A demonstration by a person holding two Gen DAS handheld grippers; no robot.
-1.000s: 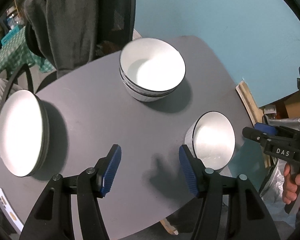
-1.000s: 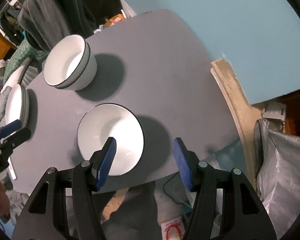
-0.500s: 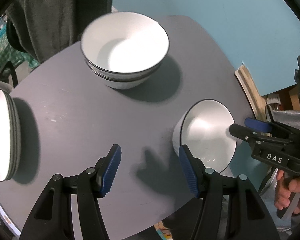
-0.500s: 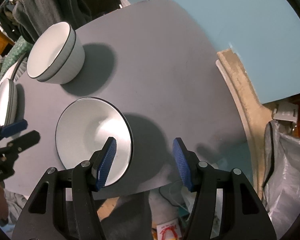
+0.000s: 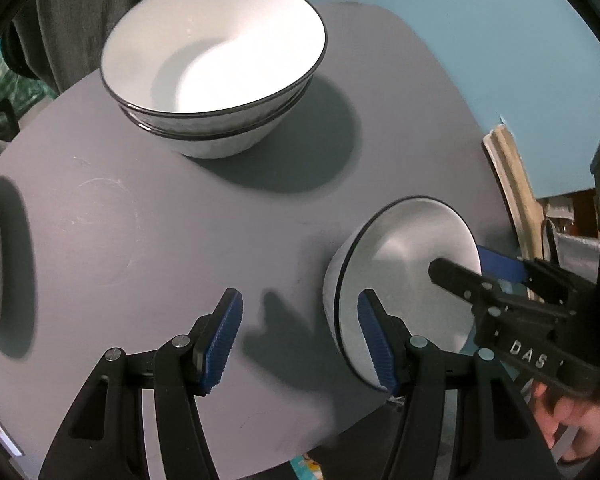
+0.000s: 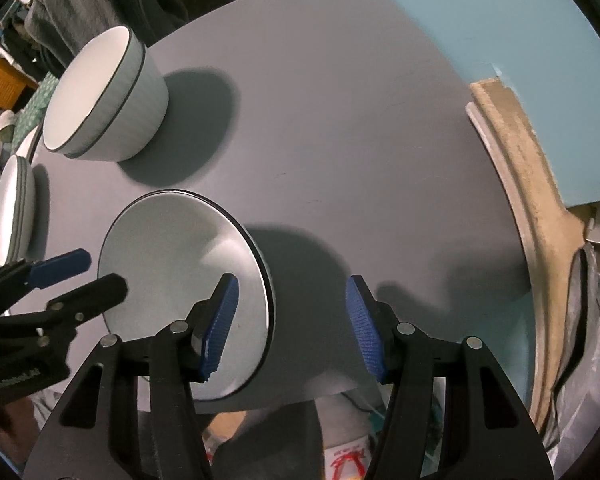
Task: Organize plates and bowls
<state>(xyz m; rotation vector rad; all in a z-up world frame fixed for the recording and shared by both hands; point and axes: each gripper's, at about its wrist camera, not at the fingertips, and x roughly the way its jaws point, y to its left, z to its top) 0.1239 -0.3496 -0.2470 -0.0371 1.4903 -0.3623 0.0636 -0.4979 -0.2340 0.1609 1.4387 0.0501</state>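
Right now a single white bowl [image 6: 180,280] with a dark rim sits near the near edge of the grey table [image 6: 360,140]. Both tongs stand released and grasp nothing: the right gripper [image 6: 292,328] straddles the bowl's right rim, one blue pad inside and one outside, not pressing; the left gripper [image 5: 300,344] hangs just left of it over bare tabletop. Farther back rests a stack of two bowls [image 5: 216,68], and at the far left edge a stack of plates [image 6: 16,212]
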